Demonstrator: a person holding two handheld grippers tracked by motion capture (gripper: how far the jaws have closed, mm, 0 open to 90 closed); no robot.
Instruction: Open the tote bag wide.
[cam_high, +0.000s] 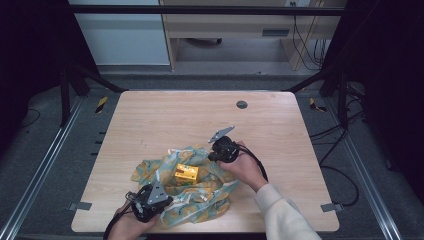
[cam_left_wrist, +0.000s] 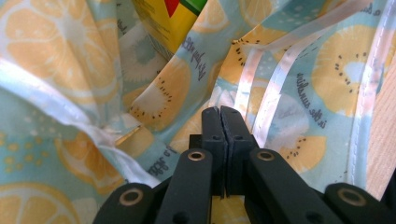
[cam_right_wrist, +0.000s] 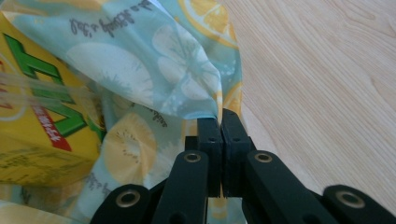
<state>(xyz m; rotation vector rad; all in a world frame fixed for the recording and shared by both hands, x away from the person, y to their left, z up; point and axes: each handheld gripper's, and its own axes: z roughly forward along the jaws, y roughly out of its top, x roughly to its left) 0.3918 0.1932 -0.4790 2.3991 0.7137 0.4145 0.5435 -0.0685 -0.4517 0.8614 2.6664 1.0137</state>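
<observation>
High view: both claws pinching cloth (cam_high: 200, 187); L claw (cam_high: 134, 199), R claw (cam_high: 212, 156); yellow box (cam_high: 186, 173) inside.

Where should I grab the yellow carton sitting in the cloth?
Take the yellow carton across its short sides, from straight above: it lies flat with its top bare, while the fruit-print cloth bunches around it, blocking a level approach.

Two black hand-held grippers: left hand-held gripper (cam_high: 159, 196), right hand-held gripper (cam_high: 212, 155), each topped by a grey three-cornered plate, trailing black cable; brass-ringed screws along black jaws; cream sleeve (cam_high: 282, 212) at right.
</observation>
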